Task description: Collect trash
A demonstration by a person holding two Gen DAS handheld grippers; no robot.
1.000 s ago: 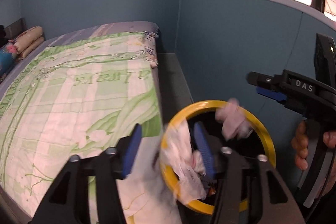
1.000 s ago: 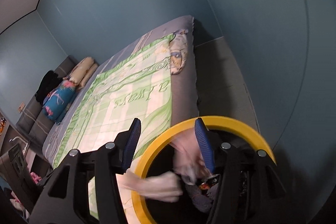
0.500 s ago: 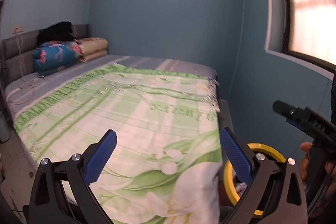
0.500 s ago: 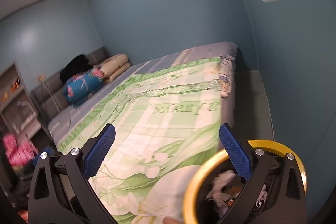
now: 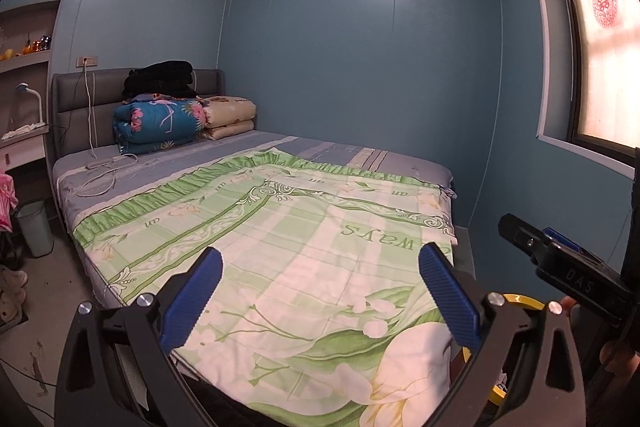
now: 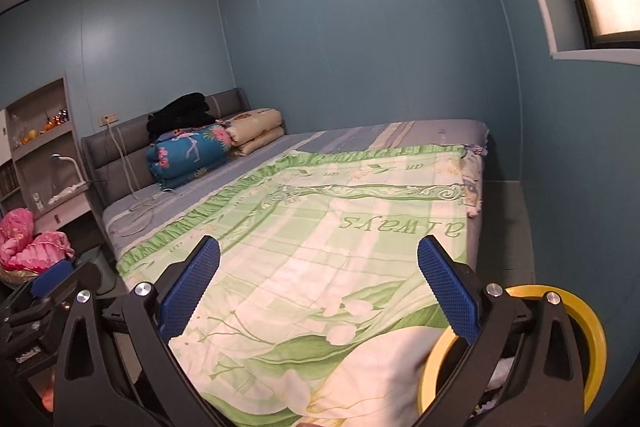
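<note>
A yellow-rimmed trash bin (image 6: 588,331) stands on the floor at the foot of the bed, low right in the right wrist view, with crumpled white trash (image 6: 502,371) inside. In the left wrist view only a sliver of its rim (image 5: 524,301) shows behind the finger. My left gripper (image 5: 320,295) is open and empty, raised over the bed's foot end. My right gripper (image 6: 318,289) is open and empty too. It also shows at the right in the left wrist view (image 5: 560,259).
A bed with a green and white quilt (image 5: 304,239) fills the middle. Folded bedding (image 5: 160,123) lies at the headboard. A blue wall (image 5: 540,195) and window stand at the right. A pale green waste bin (image 5: 34,227) stands on the floor at the left.
Both grippers have opened wide and risen away from the yellow bin. The tissues they held a second ago have dropped into the bin. The views now look across the bed.
</note>
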